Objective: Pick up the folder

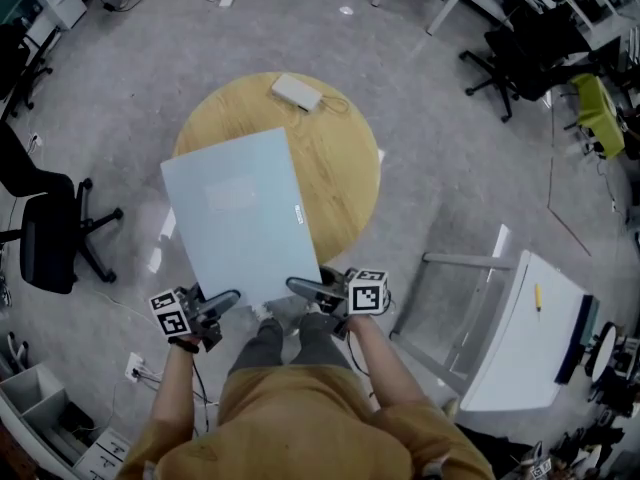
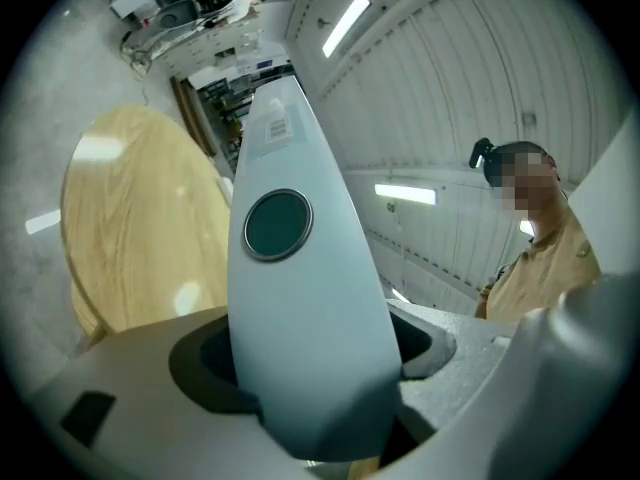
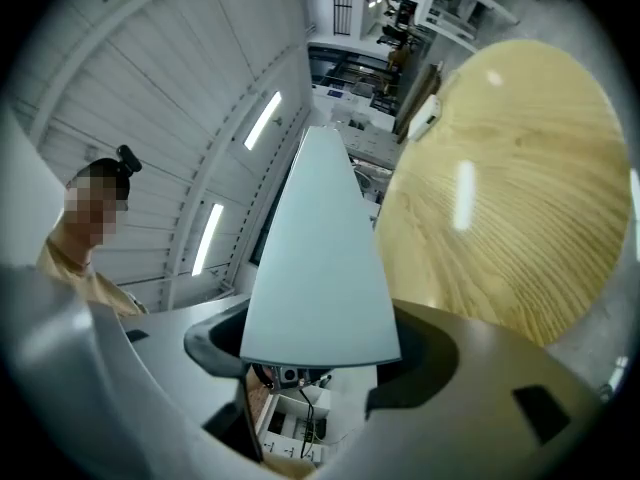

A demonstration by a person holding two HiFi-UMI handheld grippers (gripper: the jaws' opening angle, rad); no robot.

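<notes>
Head view shows the folder (image 1: 240, 218) held above the round tabletop (image 1: 340, 158), left gripper (image 1: 228, 299) and right gripper (image 1: 300, 287) each clamped on its near edge; matched, level lifting should stop it slipping.

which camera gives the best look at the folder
The head view: the whole pale blue folder shows face-on above the round table, with the left gripper and right gripper clamped on its near edge. Both gripper views show it only as a steeply foreshortened wedge running away between the jaws.
</notes>
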